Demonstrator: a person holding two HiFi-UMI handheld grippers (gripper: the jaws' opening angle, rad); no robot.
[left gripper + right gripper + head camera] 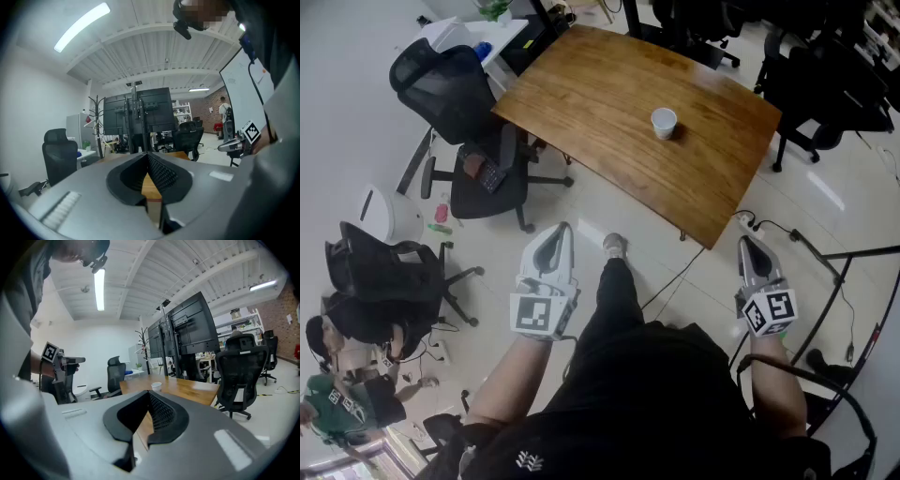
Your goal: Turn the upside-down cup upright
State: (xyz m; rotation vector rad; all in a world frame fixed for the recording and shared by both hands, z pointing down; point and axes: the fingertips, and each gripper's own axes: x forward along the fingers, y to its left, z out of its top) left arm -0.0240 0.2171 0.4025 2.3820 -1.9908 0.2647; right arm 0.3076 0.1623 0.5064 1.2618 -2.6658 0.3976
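A white paper cup (664, 122) stands alone on the wooden table (609, 112), toward its right half; its wider end looks uppermost. The right gripper view shows the same cup (156, 386) small and far off on the tabletop (187, 389). I stand on the floor well back from the table. My left gripper (561, 228) and right gripper (748, 242) are held in front of me, both shut with nothing in them, and both far from the cup. Each jaw pair meets at the tip in its own view: the left gripper (148, 157), the right gripper (150, 394).
A black mesh chair (455, 89) stands at the table's left corner, and more black chairs (825, 84) stand beyond its right side. A power strip and cables (759, 225) lie on the floor by the near table corner. A black metal stand (848, 272) is at my right. A white bin (389, 214) stands at left.
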